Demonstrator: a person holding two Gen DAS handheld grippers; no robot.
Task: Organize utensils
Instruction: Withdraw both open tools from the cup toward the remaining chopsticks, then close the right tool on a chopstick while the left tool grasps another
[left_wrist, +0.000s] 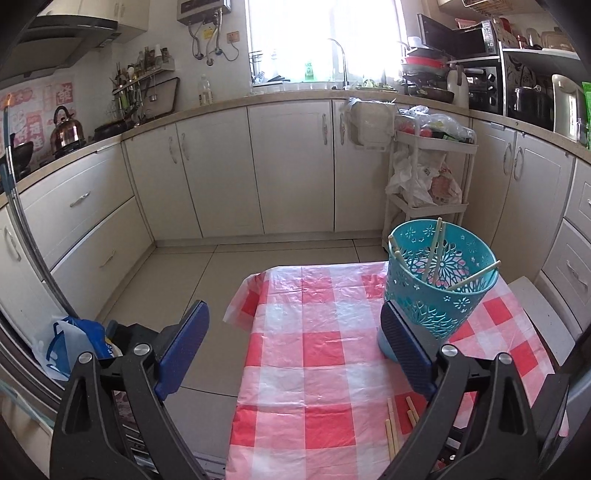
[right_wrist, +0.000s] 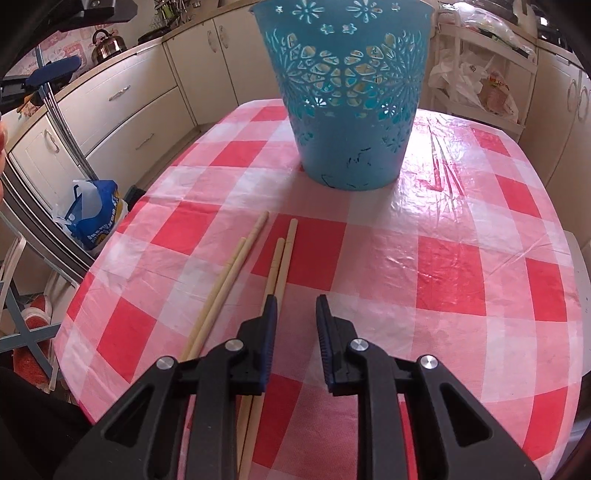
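A teal perforated basket (left_wrist: 439, 280) stands on the red-and-white checked table (left_wrist: 325, 362) and holds several wooden chopsticks (left_wrist: 472, 276). It also shows in the right wrist view (right_wrist: 347, 99). Several more chopsticks (right_wrist: 236, 269) lie flat on the cloth in front of the basket; their ends show in the left wrist view (left_wrist: 391, 424). My left gripper (left_wrist: 291, 336) is wide open and empty above the table's left edge, its right finger beside the basket. My right gripper (right_wrist: 295, 306) is open a little and empty, low over the cloth, its left finger over the nearer chopstick pair.
Cream kitchen cabinets (left_wrist: 288, 166) run around the room. A white trolley with bags (left_wrist: 428, 170) stands behind the table. A blue-and-white bag (right_wrist: 96, 214) sits on the floor to the left. A kettle (left_wrist: 66, 129) is on the stove.
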